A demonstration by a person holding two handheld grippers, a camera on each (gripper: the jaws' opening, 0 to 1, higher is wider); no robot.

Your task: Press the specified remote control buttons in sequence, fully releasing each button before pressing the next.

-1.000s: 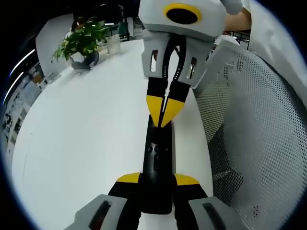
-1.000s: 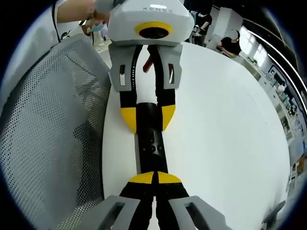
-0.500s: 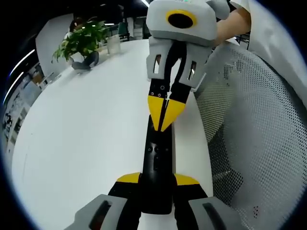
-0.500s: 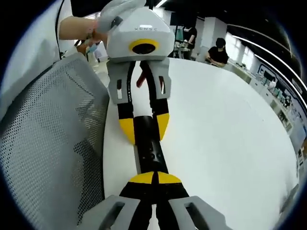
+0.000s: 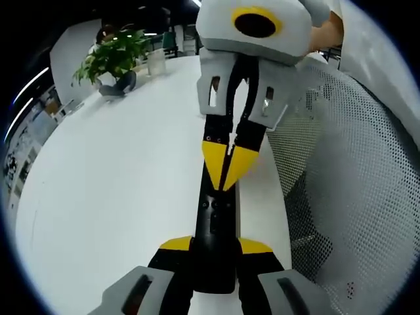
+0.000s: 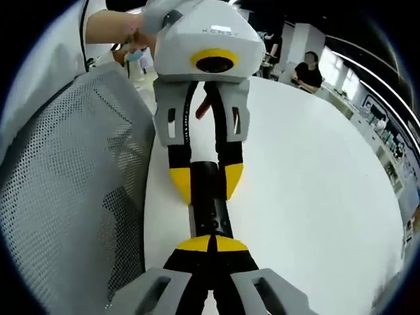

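your left gripper [image 5: 213, 252] clamps the near end of the black remote [image 5: 214, 220], yellow tips pressed on both its sides, w/ the remote lying lengthwise along the edge of the white table [image 5: 118, 177] beside a grey mesh chair back [image 5: 354, 177]. your right gripper [image 6: 211, 244] has its tips drawn together w/ nothing between them, set down on the remote's top face [image 6: 211, 210] at the button area. in the left gripper view it comes in from the far end, tips touching the remote; a potted plant [image 5: 111, 56] sits well apart at the table's far side.

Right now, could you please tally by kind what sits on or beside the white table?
Black remote control: 1
Two-jaw grippers, left gripper and right gripper: 2
Potted plant: 1
Clear glass: 1
Grey mesh chair: 1
Total: 6
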